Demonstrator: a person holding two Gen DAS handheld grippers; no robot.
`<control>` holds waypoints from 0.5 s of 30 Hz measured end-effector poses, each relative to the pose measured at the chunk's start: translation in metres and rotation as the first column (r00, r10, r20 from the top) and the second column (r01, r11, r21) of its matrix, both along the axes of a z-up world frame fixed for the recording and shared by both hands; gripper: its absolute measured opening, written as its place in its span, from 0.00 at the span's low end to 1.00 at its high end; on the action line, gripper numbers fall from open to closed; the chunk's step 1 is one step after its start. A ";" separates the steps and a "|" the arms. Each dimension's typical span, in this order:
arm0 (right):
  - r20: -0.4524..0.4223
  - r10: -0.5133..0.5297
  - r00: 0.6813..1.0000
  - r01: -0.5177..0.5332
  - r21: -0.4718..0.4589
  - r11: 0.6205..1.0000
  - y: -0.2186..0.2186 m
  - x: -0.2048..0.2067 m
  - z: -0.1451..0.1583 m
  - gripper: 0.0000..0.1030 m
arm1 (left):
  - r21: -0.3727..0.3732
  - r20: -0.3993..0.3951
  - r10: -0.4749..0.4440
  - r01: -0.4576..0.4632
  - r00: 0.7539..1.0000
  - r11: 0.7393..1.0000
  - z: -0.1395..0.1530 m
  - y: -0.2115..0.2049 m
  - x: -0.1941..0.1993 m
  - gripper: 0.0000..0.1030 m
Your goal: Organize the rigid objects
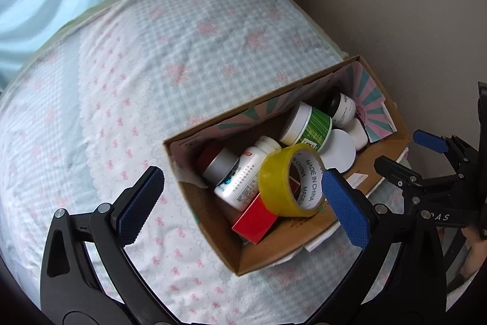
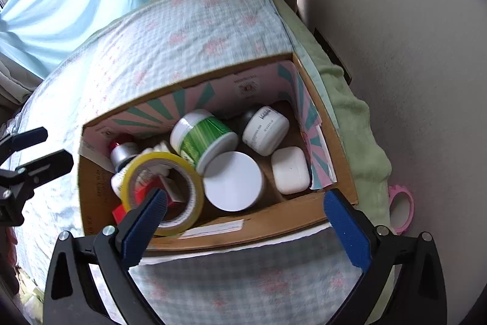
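- Brown corrugated cardboard forms the open box [image 2: 331, 148] that sits on the bed, close to the wall; its inner walls carry a pink lining printed with teal rays.
- Glossy yellow tape roll [image 1: 290, 181] leans on its edge at one end of the box, with "MADE IN CHINA" printed inside its pale core.
- Under the roll lie a hard-edged red carton [image 1: 254, 221] and a smooth white pill bottle [image 1: 243, 175] lying on its side.
- A white tub with a green striped label [image 2: 202, 140] lies tilted at the middle, touching a flat round white lid [image 2: 232, 180].
- A smaller white jar [image 2: 266, 134] and a rounded white case [image 2: 290, 171] fill the far end.
- The bedcover [image 1: 146, 75] is soft, puckered blue-and-white check with pink bows.
- The left gripper [image 1: 243, 200] is spread wide above the box, holding nothing.
- The right gripper [image 2: 246, 226] is likewise spread apart and empty, over the box's near wall; its pads [image 2: 347, 230] are ribbed blue rubber.
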State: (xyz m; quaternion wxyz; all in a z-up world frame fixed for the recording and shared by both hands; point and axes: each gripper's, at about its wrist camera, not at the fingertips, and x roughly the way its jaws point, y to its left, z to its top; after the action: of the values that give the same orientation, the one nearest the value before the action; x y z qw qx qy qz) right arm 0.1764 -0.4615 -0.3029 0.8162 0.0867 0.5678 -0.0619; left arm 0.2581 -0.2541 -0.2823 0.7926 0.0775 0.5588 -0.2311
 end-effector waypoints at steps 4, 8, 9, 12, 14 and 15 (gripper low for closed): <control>0.032 0.006 0.999 -0.005 -0.017 1.000 0.019 -0.006 0.029 0.99 | -0.020 0.021 0.025 -0.024 0.999 1.000 0.026 0.031 -0.011 1.00; 0.069 0.026 0.997 -0.025 -0.026 0.999 0.048 -0.013 0.067 0.99 | -0.022 0.060 0.053 -0.052 0.997 0.998 0.063 0.071 -0.026 1.00; 0.086 0.038 0.996 -0.036 -0.030 0.999 0.059 -0.017 0.081 0.99 | -0.027 0.065 0.067 -0.065 0.996 0.998 0.073 0.083 -0.030 1.00; 0.122 0.077 0.990 -0.072 -0.040 0.997 0.088 -0.023 0.119 0.99 | -0.047 0.088 0.108 -0.104 0.990 0.993 0.109 0.119 -0.042 1.00; 0.155 0.109 0.982 -0.102 -0.052 0.993 0.110 -0.026 0.147 0.99 | -0.056 0.126 0.139 -0.133 0.982 0.990 0.136 0.143 -0.051 1.00; 0.175 0.126 0.976 -0.117 -0.061 0.991 0.123 -0.028 0.165 0.99 | -0.063 0.149 0.156 -0.148 0.976 0.987 0.150 0.155 -0.055 1.00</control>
State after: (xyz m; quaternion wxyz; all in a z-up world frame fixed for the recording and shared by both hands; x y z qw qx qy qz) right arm 0.1487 -0.3389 -0.1384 0.8681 0.0363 0.4947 -0.0181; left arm 0.2031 -0.0993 -0.1323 0.8504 0.0316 0.4944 -0.1773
